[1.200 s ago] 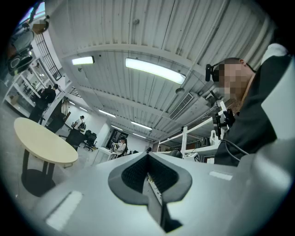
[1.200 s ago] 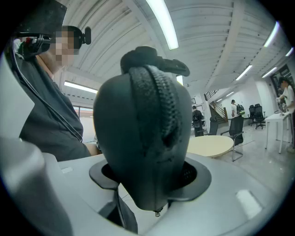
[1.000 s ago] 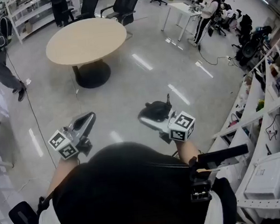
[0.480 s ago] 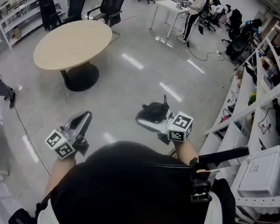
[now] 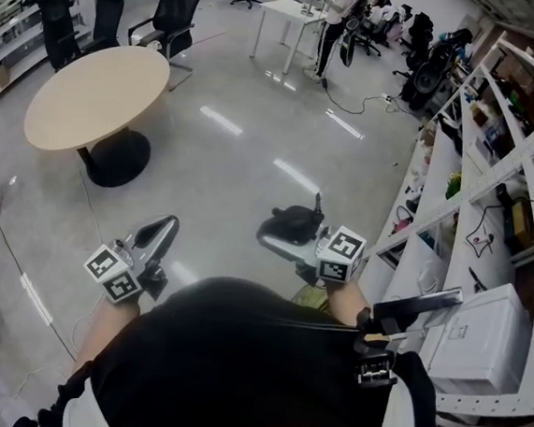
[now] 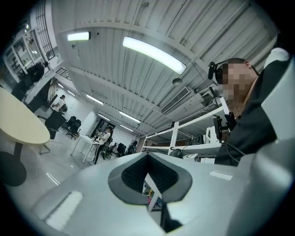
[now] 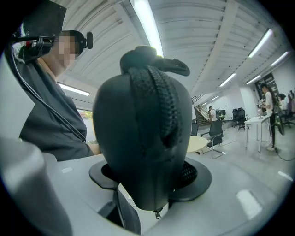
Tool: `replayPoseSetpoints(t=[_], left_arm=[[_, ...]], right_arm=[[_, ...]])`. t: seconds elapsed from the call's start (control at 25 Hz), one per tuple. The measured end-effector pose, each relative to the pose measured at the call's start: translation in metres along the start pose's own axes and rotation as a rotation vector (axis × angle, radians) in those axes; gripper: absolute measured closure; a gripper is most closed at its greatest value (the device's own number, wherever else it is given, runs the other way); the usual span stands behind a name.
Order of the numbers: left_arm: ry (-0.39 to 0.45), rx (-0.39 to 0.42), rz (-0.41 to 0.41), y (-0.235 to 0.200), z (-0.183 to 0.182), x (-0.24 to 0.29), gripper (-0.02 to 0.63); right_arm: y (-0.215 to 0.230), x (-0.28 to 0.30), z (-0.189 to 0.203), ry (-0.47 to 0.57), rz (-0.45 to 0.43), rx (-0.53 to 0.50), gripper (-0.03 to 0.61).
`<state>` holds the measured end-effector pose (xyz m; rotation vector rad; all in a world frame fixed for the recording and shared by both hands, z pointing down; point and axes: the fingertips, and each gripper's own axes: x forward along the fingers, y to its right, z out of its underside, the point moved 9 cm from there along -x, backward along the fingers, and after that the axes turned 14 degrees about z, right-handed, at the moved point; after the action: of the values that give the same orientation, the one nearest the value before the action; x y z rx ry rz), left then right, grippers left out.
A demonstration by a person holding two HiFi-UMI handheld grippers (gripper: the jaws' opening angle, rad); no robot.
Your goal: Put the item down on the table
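A black zippered case [image 5: 293, 219] sits between the jaws of my right gripper [image 5: 281, 236], which is shut on it. In the right gripper view the case [image 7: 143, 120] stands upright and fills the middle, its zipper facing the camera. My left gripper [image 5: 163, 231] is held level at the left, shut with nothing in it. In the left gripper view its pads [image 6: 133, 173] meet with only a thin slit between them. The round beige table [image 5: 96, 93] stands far off at the upper left, well away from both grippers, which hover over bare floor in front of the person's dark torso.
White shelving [image 5: 490, 186] packed with gear runs down the right side, with a white box [image 5: 476, 338] on a low shelf. Office chairs [image 5: 168, 15] stand behind the round table. A white desk [image 5: 287, 11] with a person beside it is at the top. A cable [image 5: 89, 216] trails across the floor.
The head view has shifted: the round table has slid left and the shelving has come nearer on the right. Both grippers keep their pose, the right one still gripping the case.
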<state>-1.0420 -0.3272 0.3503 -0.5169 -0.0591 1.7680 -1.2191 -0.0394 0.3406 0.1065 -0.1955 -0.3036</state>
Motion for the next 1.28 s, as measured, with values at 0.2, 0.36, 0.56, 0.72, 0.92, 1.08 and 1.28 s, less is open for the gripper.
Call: replayPoseSetpoints(t=[0.2,0.36,0.56,0.72,0.92,1.08,1.28], left_arm=[[-0.041,-0.018,0.024,-0.031,0.002,0.018,0.618],[-0.014,-0.046,0.014,-0.082,-0.005,0.009,0.618],[-0.006,-0.070,0.036,-0.174,-0.031,-0.001,0.618],[-0.051,-0.032,0.065,-0.256,-0.077,-0.007,0.618],[-0.081,0.001,0.081,-0.346,-0.130,-0.016,0.618],[-0.067,-0.030,0.061,-0.397,-0.140,-0.016,0.618],[-0.076,-0.070,0.023,-0.457,-0.131,0.000,0.618]], right_arm=[[0.030,0.015,0.011,-0.002,0.025,0.061,0.278],[0.050,0.054,0.012,-0.022,0.035,0.068,0.278],[0.079,0.138,-0.014,-0.028,0.061,0.040,0.278],[0.106,0.222,-0.046,-0.026,0.064,-0.005,0.278],[0.139,0.312,-0.081,0.025,0.080,-0.008,0.278],[0.162,0.352,-0.080,-0.027,0.055,-0.008,0.278],[0.225,0.385,-0.074,-0.046,0.059,0.057,0.278]])
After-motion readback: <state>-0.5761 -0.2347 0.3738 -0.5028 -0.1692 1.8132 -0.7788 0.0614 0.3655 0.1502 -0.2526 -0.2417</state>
